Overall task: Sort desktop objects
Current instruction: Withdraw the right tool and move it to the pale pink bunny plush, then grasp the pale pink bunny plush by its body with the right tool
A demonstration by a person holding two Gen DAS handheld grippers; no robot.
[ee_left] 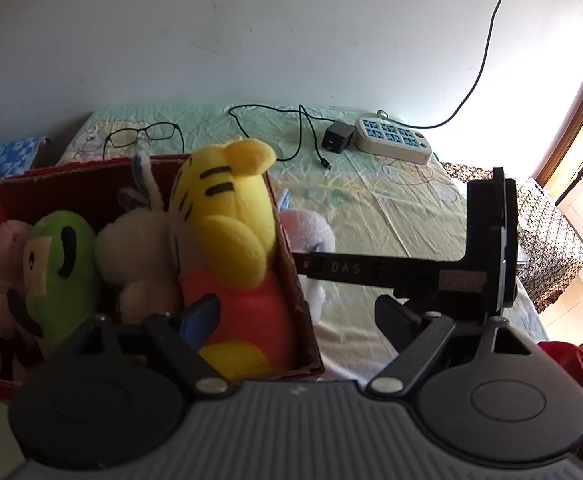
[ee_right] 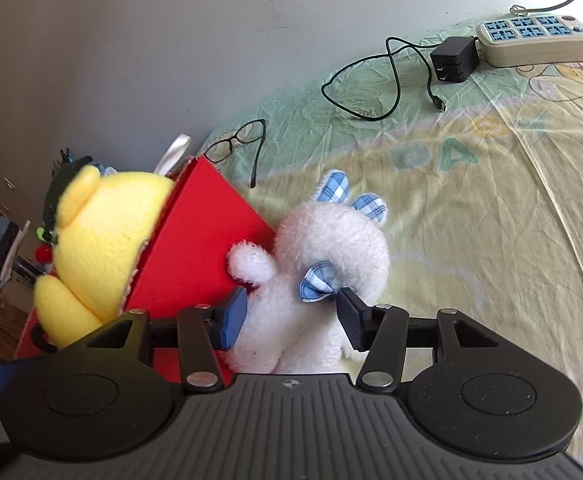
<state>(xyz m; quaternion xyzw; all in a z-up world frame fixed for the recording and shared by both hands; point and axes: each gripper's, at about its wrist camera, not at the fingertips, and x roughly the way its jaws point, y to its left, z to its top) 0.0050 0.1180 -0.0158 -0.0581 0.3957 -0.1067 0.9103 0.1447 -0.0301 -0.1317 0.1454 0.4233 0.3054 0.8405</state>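
A fluffy white plush rabbit [ee_right: 311,264] with blue-checked ears and bow leans against the red box [ee_right: 195,240]. The right gripper [ee_right: 291,318] straddles it, jaws parted; the left gripper [ee_left: 299,320] gapes wide.

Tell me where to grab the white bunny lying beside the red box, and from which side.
Grip the white bunny across its torso, just below the blue checked bow, coming down from above. The right gripper already straddles that part with its fingers open on either side. The torso looks soft and narrower than the head, and the red box blocks any approach from the bunny's left.
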